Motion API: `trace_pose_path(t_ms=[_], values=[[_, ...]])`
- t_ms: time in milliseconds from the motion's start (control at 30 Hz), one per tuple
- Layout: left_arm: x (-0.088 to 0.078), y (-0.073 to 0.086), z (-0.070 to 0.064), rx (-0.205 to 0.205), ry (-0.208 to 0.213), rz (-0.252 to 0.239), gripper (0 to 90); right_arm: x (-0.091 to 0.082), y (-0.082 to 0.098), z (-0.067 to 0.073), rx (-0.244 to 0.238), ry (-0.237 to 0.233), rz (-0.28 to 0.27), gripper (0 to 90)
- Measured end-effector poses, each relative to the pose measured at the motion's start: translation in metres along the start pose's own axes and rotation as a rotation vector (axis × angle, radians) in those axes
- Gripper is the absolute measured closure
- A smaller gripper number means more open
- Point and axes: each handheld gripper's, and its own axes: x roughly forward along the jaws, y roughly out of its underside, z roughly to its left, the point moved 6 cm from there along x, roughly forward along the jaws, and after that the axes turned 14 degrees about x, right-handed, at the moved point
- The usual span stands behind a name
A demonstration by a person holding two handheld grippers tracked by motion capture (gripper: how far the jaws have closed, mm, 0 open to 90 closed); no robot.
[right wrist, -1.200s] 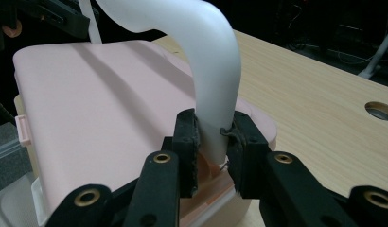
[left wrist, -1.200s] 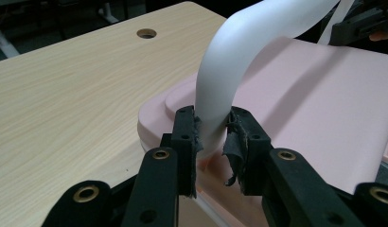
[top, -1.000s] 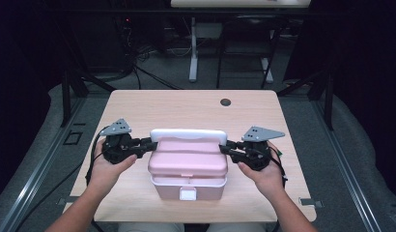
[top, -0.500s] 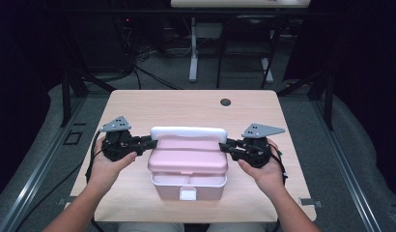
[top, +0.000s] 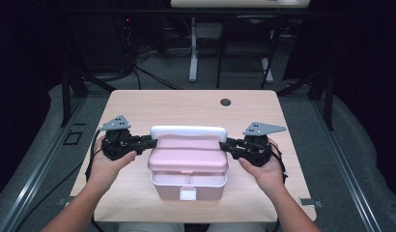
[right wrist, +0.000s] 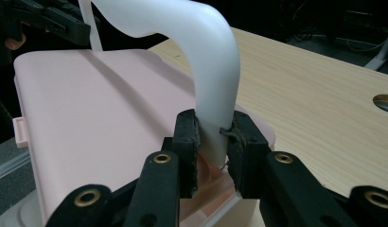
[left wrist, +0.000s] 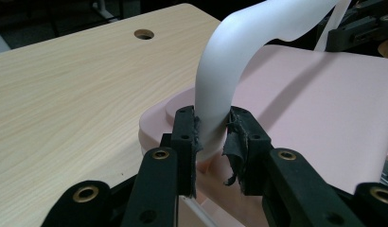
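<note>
Both jaws clamped on white handle point(top: 188, 131)

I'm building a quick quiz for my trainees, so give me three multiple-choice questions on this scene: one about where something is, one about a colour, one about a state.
1. Where does the white handle stand?
A. folded toward the table's far side
B. flat on the lid's front
C. lying off the box

2. What colour is the box lid?
A. blue
B. pink
C. green

3. How does the left gripper stand?
A. open above the table
B. shut on the white handle
C. shut on the front latch

Answers:
1. A: in the high view it shows past the lid's far edge.
2. B: the lid is pale pink in every view.
3. B: in the left gripper view its pads press the handle's end, as the right gripper does at the other end.
</note>
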Motion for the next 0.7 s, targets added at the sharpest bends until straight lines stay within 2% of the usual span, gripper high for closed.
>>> trace_pose_path(t_ms=[133, 267, 467, 700], values=[[-0.006, 0.003, 0.001, -0.001, 0.000, -0.042, 69.7, 0.000, 0.001, -0.001, 0.014, -0.009, -0.007, 74.3], [-0.019, 0.014, 0.004, -0.018, -0.012, -0.063, 69.1, 0.000, 0.002, -0.001, 0.015, -0.009, -0.008, 74.3], [-0.031, 0.037, 0.000, -0.014, -0.020, -0.035, 76.5, 0.000, 0.000, -0.001, 0.027, -0.014, -0.003, 74.3], [-0.031, 0.051, -0.012, 0.016, 0.010, -0.016, 88.6, 0.000, -0.002, -0.002, 0.035, -0.013, 0.005, 74.3]])
